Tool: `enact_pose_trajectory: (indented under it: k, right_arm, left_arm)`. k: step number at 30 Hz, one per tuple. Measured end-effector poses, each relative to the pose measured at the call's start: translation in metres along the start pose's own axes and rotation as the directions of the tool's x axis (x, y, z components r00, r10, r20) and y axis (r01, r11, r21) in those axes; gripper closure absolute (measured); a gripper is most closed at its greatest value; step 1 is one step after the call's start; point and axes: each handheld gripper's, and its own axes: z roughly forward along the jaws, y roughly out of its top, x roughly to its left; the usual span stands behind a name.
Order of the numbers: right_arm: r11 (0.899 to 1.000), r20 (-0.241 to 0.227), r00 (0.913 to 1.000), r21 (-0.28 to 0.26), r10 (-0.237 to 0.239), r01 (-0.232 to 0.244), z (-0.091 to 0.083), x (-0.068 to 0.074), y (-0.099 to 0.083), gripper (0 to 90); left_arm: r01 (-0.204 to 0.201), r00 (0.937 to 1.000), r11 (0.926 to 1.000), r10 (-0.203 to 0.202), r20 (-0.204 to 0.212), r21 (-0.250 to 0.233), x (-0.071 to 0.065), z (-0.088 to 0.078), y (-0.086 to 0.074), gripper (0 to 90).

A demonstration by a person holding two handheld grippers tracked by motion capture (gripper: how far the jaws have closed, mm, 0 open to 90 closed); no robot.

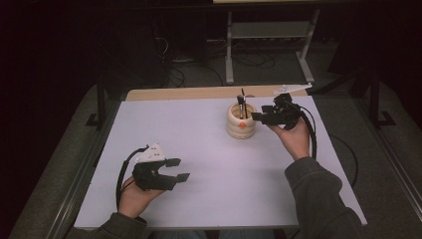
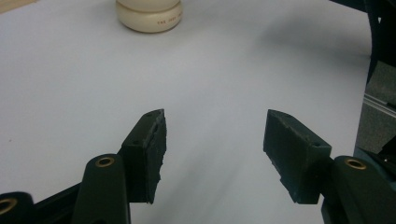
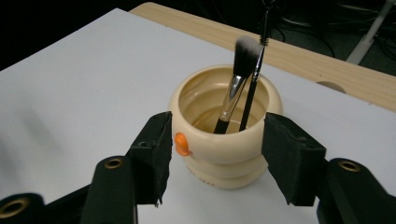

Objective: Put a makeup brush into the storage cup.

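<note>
- Hovering low at the near left of the white tabletop [image 1: 209, 169], left hand-held gripper [image 1: 180, 169] has jaws spread, empty.
- Right hand-held gripper [image 3: 215, 140] jaws wide, flanking the cream ribbed ceramic-looking pot [image 3: 224, 140] far right-centre, not touching.
- Pot likely heavy, rigid, glossy-slippery, breakable; grip the waist groove.
- Grey-tipped makeup brush [image 3: 238, 79] and thin black wand [image 3: 252, 88] lean inside; light, loose.
- Base print unreadable.

Dim, dark surroundings; the white table [image 1: 209, 149] is evenly lit, soft shadows, slightly grainy, mildly blurred.
</note>
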Motion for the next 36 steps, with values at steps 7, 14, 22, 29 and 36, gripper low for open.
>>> enact_pose_trajectory:
  k: [7, 14, 22, 29, 36]
  right_arm:
    - [1.000, -0.015, 0.9997, -0.007, -0.018, 0.018, -0.005, 0.005, -0.008, 36.8]
    - [1.000, -0.020, 0.9998, -0.020, 0.008, -0.008, -0.013, 0.008, -0.012, 33.8]
    - [0.999, -0.025, 0.9997, -0.032, -0.005, 0.004, -0.017, 0.011, -0.017, 31.8]
    - [0.999, -0.032, 0.9994, -0.033, -0.015, 0.014, -0.019, 0.016, -0.019, 30.7]
    - [0.999, -0.042, 0.9989, -0.029, -0.019, 0.018, -0.020, 0.020, -0.022, 29.1]
  left_arm:
    - [-0.002, 1.0000, 1.0000, 0.002, -0.009, -0.006, 0.000, -0.002, 0.000, 37.2]
    - [-0.001, 0.9999, 1.0000, 0.001, -0.015, -0.008, 0.002, -0.003, -0.001, 36.3]
    - [0.000, 0.9998, 1.0000, 0.000, -0.020, -0.007, 0.004, -0.004, -0.001, 35.1]
    - [0.002, 0.9997, 1.0000, -0.002, -0.023, -0.007, 0.005, -0.005, -0.001, 34.3]
    - [-0.001, 0.9996, 1.0000, 0.001, -0.029, -0.008, 0.007, -0.006, -0.002, 33.6]
